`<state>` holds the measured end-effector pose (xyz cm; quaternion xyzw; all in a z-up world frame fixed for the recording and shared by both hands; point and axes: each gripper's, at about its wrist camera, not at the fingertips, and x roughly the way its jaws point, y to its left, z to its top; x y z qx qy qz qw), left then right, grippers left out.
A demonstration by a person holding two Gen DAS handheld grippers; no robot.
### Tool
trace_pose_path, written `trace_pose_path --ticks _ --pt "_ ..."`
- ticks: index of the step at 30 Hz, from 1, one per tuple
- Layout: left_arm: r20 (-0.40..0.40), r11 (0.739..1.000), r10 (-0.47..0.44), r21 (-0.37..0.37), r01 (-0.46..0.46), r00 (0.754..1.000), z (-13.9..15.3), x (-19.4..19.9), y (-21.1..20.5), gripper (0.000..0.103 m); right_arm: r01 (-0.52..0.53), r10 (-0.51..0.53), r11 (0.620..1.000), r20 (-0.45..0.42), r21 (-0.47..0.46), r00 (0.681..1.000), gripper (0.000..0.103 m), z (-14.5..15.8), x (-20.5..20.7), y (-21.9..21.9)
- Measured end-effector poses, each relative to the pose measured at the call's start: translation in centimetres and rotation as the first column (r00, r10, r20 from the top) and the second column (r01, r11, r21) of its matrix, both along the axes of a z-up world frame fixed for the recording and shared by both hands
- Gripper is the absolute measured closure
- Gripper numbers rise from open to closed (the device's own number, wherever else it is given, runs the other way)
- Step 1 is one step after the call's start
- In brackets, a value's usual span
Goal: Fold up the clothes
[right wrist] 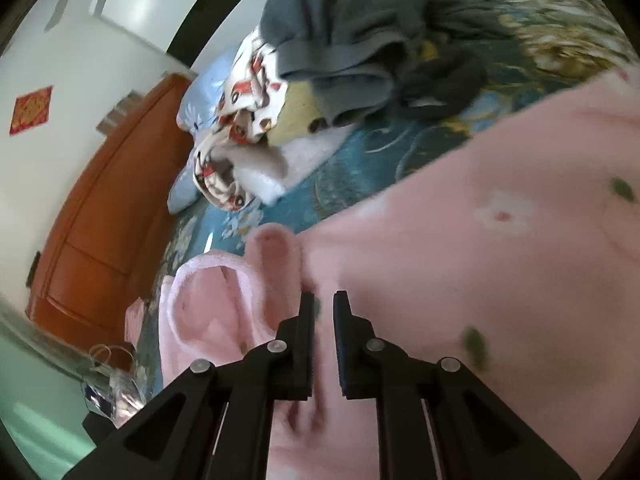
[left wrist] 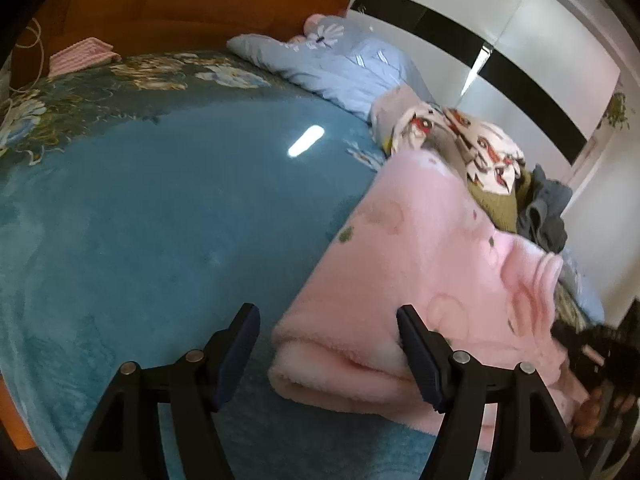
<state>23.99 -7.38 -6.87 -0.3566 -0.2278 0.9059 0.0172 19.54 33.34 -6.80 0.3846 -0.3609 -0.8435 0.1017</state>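
The bed [left wrist: 120, 220] under its teal flowered blanket serves as my folding surface, and its middle lies bare, which I judge is where a finished fold would go. Across the near right of it lies the pink fleece garment [left wrist: 420, 280], the piece I am working on; it looks partly doubled over, with a rolled edge facing my left fingers. Beyond it the unfolded pile [right wrist: 352, 40] waits: a grey garment on top, a white print with red figures, something olive beneath, heaped near the bed's far side beside a pale blue quilt [left wrist: 340, 68]. My right fingers [right wrist: 322, 300] are drawn nearly together low on the pink fleece, close to a sleeve-like tube; I take it they pinch a thin fold of it, but motion blur hides whether the pads truly bite cloth. My left fingers [left wrist: 328, 320] stand wide apart, one over the blanket and one at the rolled edge, touching nothing that I can be sure of, probably set to take that corner. The garment's far end runs out of frame, so I cannot say what kind of garment it is. A dark shape at the left view's right edge is too blurred to read.
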Motion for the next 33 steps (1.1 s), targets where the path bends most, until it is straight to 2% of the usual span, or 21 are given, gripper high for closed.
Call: trace_pose_path --ticks 2,4,5,6,10,11,14,15,16,17,18,20,22,25,26,28,30,32,33 --pt "-0.012 1.000 0.010 0.002 -0.010 1.000 0.2 0.1 -0.2 0.029 -0.034 0.033 0.999 -0.034 -0.016 0.999 0.083 0.4 0.7 -0.4" --pt "-0.023 1.000 0.016 0.002 -0.016 1.000 0.3 0.2 -0.3 0.029 -0.116 0.116 0.993 -0.070 0.003 0.991 0.038 1.0 0.7 -2.2" --pt "-0.022 1.000 0.016 -0.001 -0.016 1.000 0.3 0.3 -0.3 0.029 -0.159 0.161 0.987 -0.086 0.030 0.983 0.036 1.4 0.6 -3.5" --pt "-0.020 1.000 0.016 -0.002 -0.016 1.000 0.3 0.3 -0.3 0.029 -0.201 0.206 0.978 -0.101 0.057 0.973 0.036 1.8 0.5 -4.8" --pt "-0.017 1.000 0.018 -0.001 -0.018 1.000 0.2 0.3 -0.5 0.029 -0.251 0.288 0.926 -0.100 0.283 0.952 0.036 2.9 -1.3 -9.9" --pt "-0.017 1.000 0.019 0.002 -0.019 1.000 0.2 0.3 -0.5 0.029 -0.260 0.306 0.896 -0.073 0.361 0.949 0.036 2.7 -2.0 -11.2" --pt "-0.013 1.000 0.023 0.016 -0.023 1.000 0.1 0.4 -0.8 0.029 -0.297 0.326 0.848 0.011 0.439 0.945 0.040 1.6 -3.1 -12.8" --pt "-0.012 1.000 0.024 0.021 -0.023 1.000 0.0 0.4 -0.8 0.029 -0.310 0.333 0.849 0.022 0.429 0.943 0.057 1.4 -3.0 -12.6" --pt "-0.012 0.999 0.023 0.023 -0.023 1.000 0.0 0.4 -0.8 0.029 -0.322 0.340 0.849 0.033 0.418 0.940 0.083 1.2 -2.8 -12.5" --pt "-0.013 0.999 0.022 0.023 -0.022 1.000 0.0 0.4 -0.8 0.029 -0.332 0.343 0.860 0.043 0.388 0.938 0.094 1.4 -2.9 -12.1" --pt "-0.015 0.999 0.022 0.025 -0.021 1.000 0.0 0.4 -0.8 0.029 -0.332 0.342 0.880 0.029 0.339 0.939 0.096 1.6 -2.9 -11.6" --pt "-0.019 0.999 0.020 0.031 -0.020 1.000 0.0 0.4 -0.9 0.029 -0.330 0.339 0.914 0.002 0.236 0.941 0.097 2.2 -2.8 -10.4" --pt "-0.017 0.999 0.021 0.049 -0.021 1.000 -0.1 0.4 -1.1 0.029 -0.278 0.287 0.949 -0.047 0.149 0.957 0.097 3.2 -2.5 -8.5" --pt "-0.013 0.998 0.025 0.062 -0.024 1.000 -0.2 0.4 -1.3 0.029 -0.198 0.204 0.975 -0.057 0.100 0.977 0.097 3.4 -1.8 -5.8" --pt "-0.010 0.998 0.023 0.062 -0.022 1.000 -0.2 0.3 -1.3 0.029 -0.164 0.168 0.978 -0.019 0.127 0.986 0.097 2.6 -1.9 -5.1" --pt "-0.002 0.998 0.018 0.061 -0.017 1.000 -0.3 0.2 -1.1 0.029 -0.158 0.154 0.981 0.050 0.115 0.987 0.094 0.9 -2.1 -4.5" --pt "-0.001 0.998 0.018 0.057 -0.018 1.000 -0.3 0.2 -1.1 0.029 -0.136 0.133 0.990 0.059 0.039 0.989 0.094 -0.3 -1.4 -3.5" --pt "0.004 0.998 0.023 0.060 -0.023 1.000 -0.4 0.2 -1.2 0.029 -0.101 0.100 0.994 0.038 0.031 0.994 0.087 -0.1 -0.6 -2.8" --pt "0.006 0.998 0.024 0.064 -0.024 1.000 -0.5 0.2 -1.2 0.029 -0.077 0.075 0.996 0.039 0.048 0.996 0.073 0.0 -0.2 -2.5"
